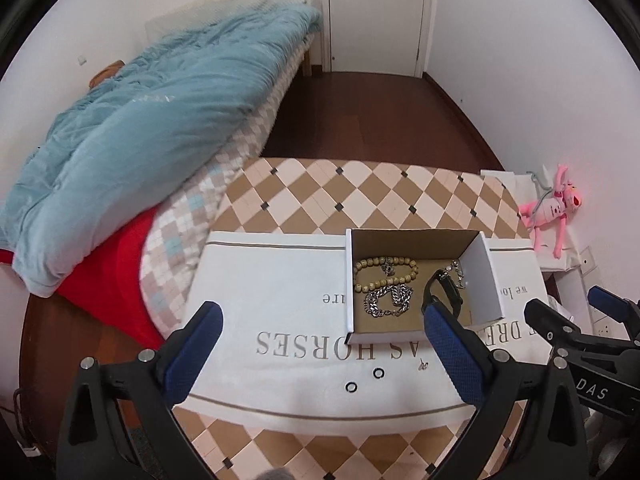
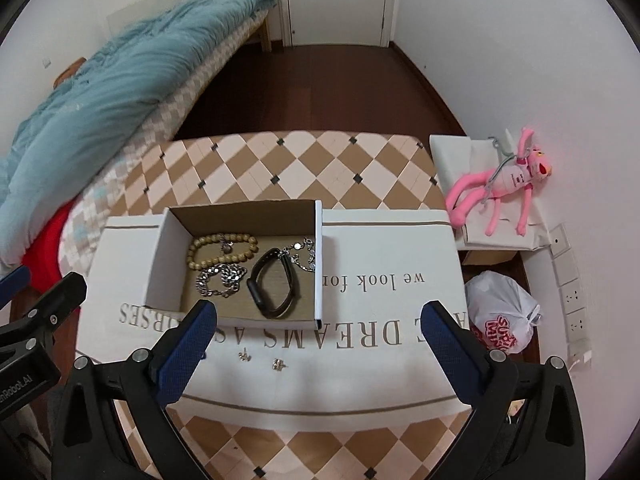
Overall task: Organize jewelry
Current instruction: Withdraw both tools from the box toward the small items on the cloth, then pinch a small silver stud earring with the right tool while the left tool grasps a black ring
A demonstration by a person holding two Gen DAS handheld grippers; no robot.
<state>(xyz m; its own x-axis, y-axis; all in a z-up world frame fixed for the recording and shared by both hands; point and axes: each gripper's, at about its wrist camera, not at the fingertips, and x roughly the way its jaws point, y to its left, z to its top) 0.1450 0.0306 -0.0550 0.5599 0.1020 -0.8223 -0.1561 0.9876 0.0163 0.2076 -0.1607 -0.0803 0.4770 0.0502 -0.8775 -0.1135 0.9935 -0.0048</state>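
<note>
At the far left a bed (image 1: pixel 132 152) under a blue quilt (image 1: pixel 160 120) presses against the tabletop (image 1: pixel 320 196), its checked mattress edge and a red cloth (image 1: pixel 116 280) leaving no gap on that side. The tabletop is covered in a tan and cream diamond pattern, and a white printed cloth (image 1: pixel 272 280) lies across its middle, with bare pattern showing beyond it and at the near edge.

The left hand-held gripper (image 1: pixel 320 344) hangs over the near half of the cloth, jaws spread wide with nothing between them. Two small black rings (image 1: pixel 364 380) lie on the cloth between its fingers, apart from each other.

Right of them an open cardboard box (image 2: pixel 240 264) with white outer walls sits on the cloth. Inside, a beaded bracelet (image 2: pixel 222 250) lies at the left rear, a silver chain (image 2: pixel 220 280) in front of it, a black wristband (image 2: pixel 274 284) in the middle, and a thinner silver chain (image 2: pixel 304 254) against the right wall. Two small earrings (image 2: pixel 262 360) lie on the cloth just before the box's near wall.

The right hand-held gripper (image 2: pixel 320 340) hovers over that spot, jaws likewise fully apart and empty.

Right of the tabletop a pink plush toy (image 2: pixel 504 188) lies on white paper (image 2: pixel 452 152), with a white plastic bag (image 2: pixel 504 312) on the floor beside the wall sockets. Beyond the tabletop, dark wooden floor (image 2: pixel 320 88) runs open to a white door (image 2: pixel 336 0).
</note>
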